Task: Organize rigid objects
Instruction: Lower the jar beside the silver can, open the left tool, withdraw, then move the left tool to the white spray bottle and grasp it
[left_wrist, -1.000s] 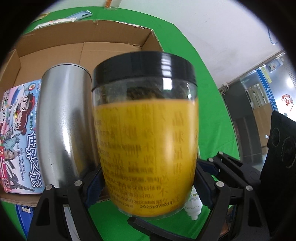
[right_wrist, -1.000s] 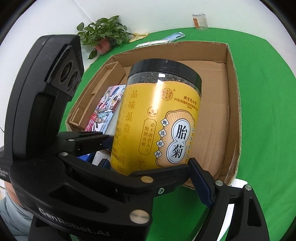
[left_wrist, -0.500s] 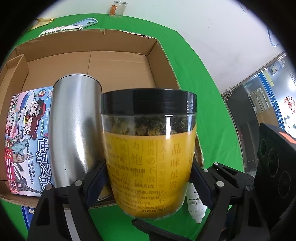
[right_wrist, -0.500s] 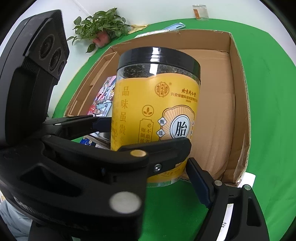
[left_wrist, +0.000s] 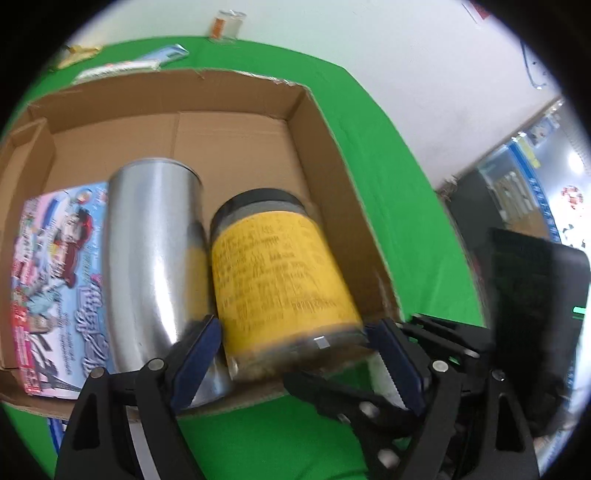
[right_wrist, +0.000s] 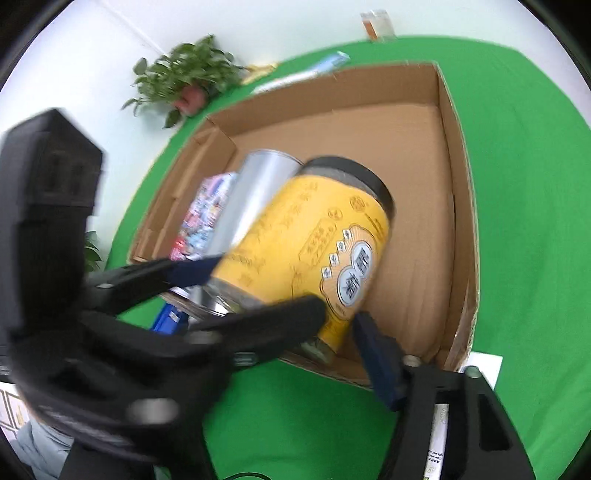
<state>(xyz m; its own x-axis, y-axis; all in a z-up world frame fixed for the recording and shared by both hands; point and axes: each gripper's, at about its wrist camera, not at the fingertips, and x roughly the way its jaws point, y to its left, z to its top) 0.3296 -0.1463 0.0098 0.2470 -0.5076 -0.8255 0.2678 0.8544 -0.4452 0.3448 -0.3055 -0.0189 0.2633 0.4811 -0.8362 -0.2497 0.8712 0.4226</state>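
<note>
1. Yellow-labelled jar (left_wrist: 280, 280) with a black lid is inside the biggest thing here, an open cardboard box (left_wrist: 229, 107) on the green surface (left_wrist: 406, 221). The jar is near the box's front wall.
2. A colourful flat printed box (left_wrist: 48, 277) lies on the floor of the cardboard box, along its left side.
3. A steel tumbler (left_wrist: 147, 251) stands just right of the printed box, rising about as high as the jar.
4. The jar is tilted, its lid end leaning over to touch the tumbler's side. In the right wrist view its base looks lifted off the box floor, though blur makes this hard to judge.
5. The left gripper (left_wrist: 293, 347) is clamped on the jar low down. Its blue pads (left_wrist: 195, 354) are set wide, one against each side of the jar near the base.
6. The right gripper (right_wrist: 340, 321) comes in from the other side, at the jar's lower edge. Its jaws have just been closing and stand partly apart, with the jar's bottom corner showing in the gap. With the blur, I cannot tell whether they press on it.
7. A potted plant (right_wrist: 184, 81) sits beyond the far left edge of the surface.
8. A small clear glass (left_wrist: 225, 26) stands at the far edge, well apart from the box.
</note>
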